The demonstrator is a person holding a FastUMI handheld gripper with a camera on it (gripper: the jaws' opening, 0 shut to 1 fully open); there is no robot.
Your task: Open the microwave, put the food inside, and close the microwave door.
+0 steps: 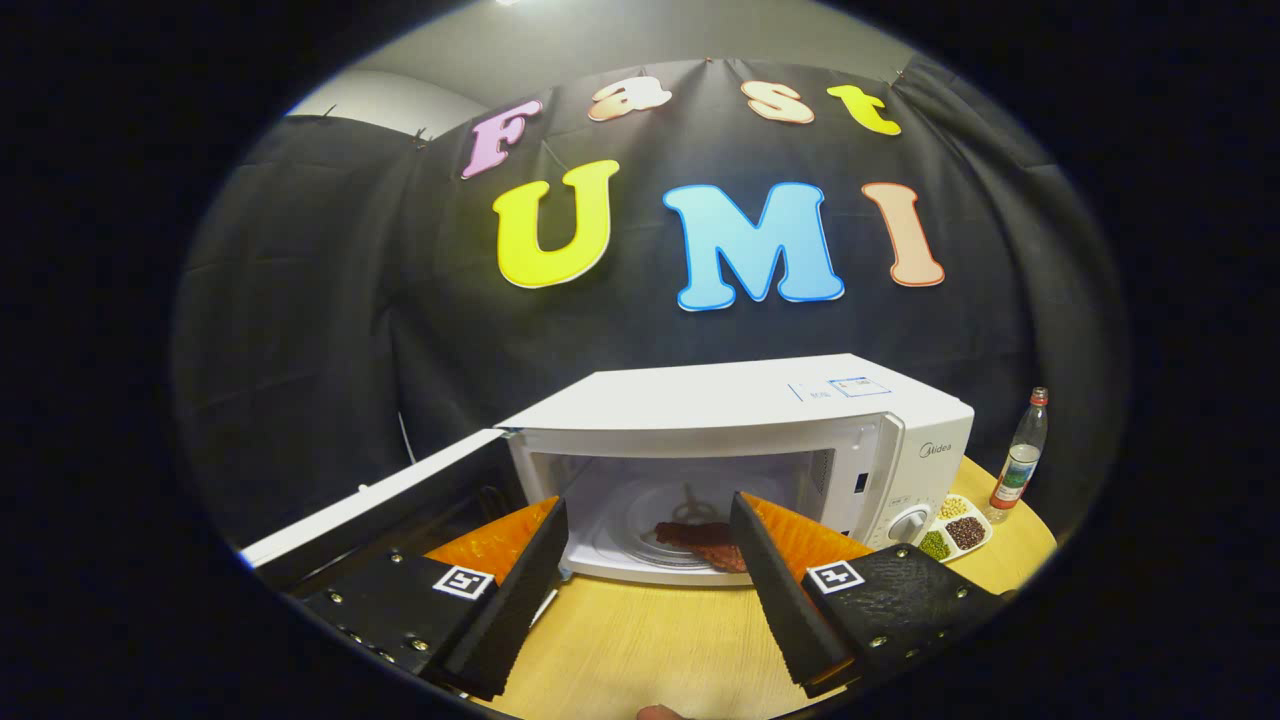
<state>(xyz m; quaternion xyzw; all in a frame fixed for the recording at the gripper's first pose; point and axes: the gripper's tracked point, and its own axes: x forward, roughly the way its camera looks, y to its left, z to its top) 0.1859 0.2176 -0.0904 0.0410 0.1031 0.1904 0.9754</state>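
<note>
Before the microwave (740, 440) I hold the hand-held gripper (650, 520) with its fingers spread wide and nothing between them; both fingertips point at the open cavity, and none of them touches the microwave. The food (700, 540), a dark reddish piece, already lies on the glass turntable inside the microwave, seen in the gap between my fingers and just beyond their tips. So I judge that opening and loading are done, and the step in hand is the last one: closing the door (380, 500).

That door stands swung out to the microwave's left, its white top edge running toward me past my left finger. For the next move I would need to back off from the cavity, bring the gripper round to the door's outer face, and push it in an arc toward the microwave until it latches. The spread fingers could catch the door edge, so I would push with one flat side.

My pose is low over the counter (660, 640), level, aimed straight at the microwave's front. To the microwave's right, past its dial, sit a small dish (955, 530) of beans and a bottle (1020, 455), well clear of the door's swing.
</note>
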